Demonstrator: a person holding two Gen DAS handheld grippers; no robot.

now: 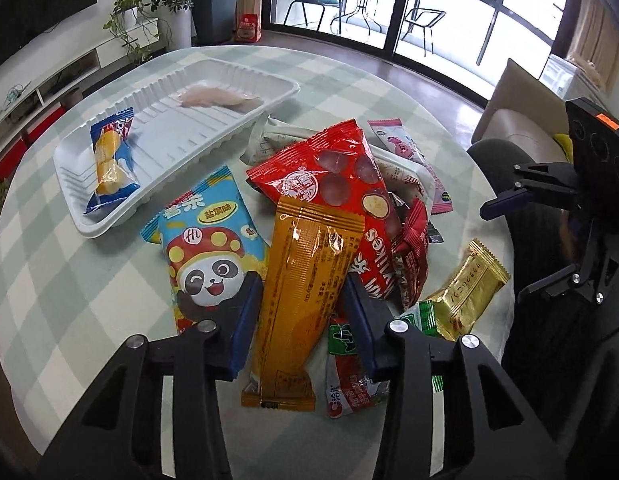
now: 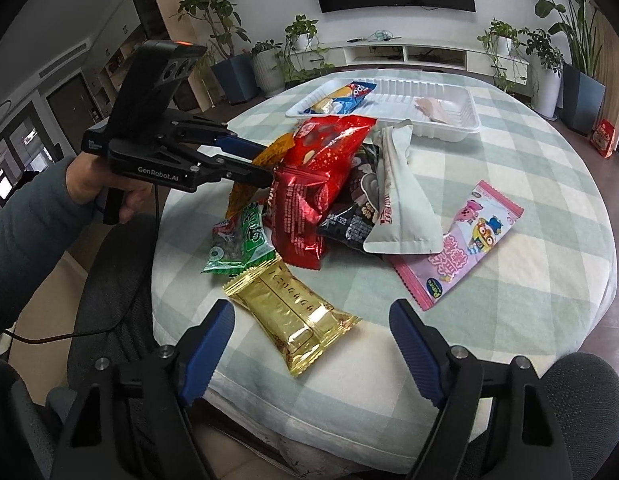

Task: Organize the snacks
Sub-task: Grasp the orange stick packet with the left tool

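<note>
Left claw [image 1: 299, 320] pinching orange packet [image 1: 305, 280]; right claw [image 2: 311, 350] spread — body printed "GenRobot.AI".

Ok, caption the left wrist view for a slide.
Left gripper closes on the orange packet beside a white tray.
</note>
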